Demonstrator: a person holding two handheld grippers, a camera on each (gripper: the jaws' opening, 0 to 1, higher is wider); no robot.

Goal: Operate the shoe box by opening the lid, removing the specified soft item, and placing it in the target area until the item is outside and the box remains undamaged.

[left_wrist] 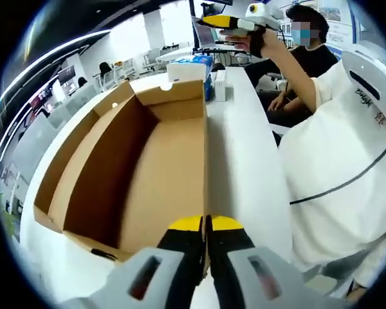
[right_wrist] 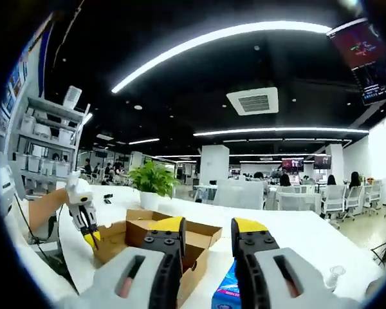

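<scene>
**Left gripper pinches the box wall; right gripper held high and spread**

In the left gripper view, the left gripper (left_wrist: 204,226) sits nearest, its yellow-tipped jaws pressed together on the near edge of the right-hand wall of the open shoe box (left_wrist: 161,174). The brown cardboard interior looks bare, with flaps folded outward along the left side and far end. The box rests on a white table (left_wrist: 244,161). To the right stands the person in a white garment (left_wrist: 334,180) with a black cable across it. Beyond the box lies a blue-and-white packet (left_wrist: 196,67), and higher up the right gripper (left_wrist: 220,22) is held aloft in the person's hand.

In the right gripper view, the right gripper (right_wrist: 208,233) has its jaws spread apart with nothing between them. Just below is the blue packet (right_wrist: 224,293); behind the jaws sits the shoe box (right_wrist: 199,241), with the left gripper (right_wrist: 91,239) at its left edge. A potted plant (right_wrist: 153,180) stands farther back, then office chairs and ceiling lights. I cannot tell where the soft item is.
</scene>
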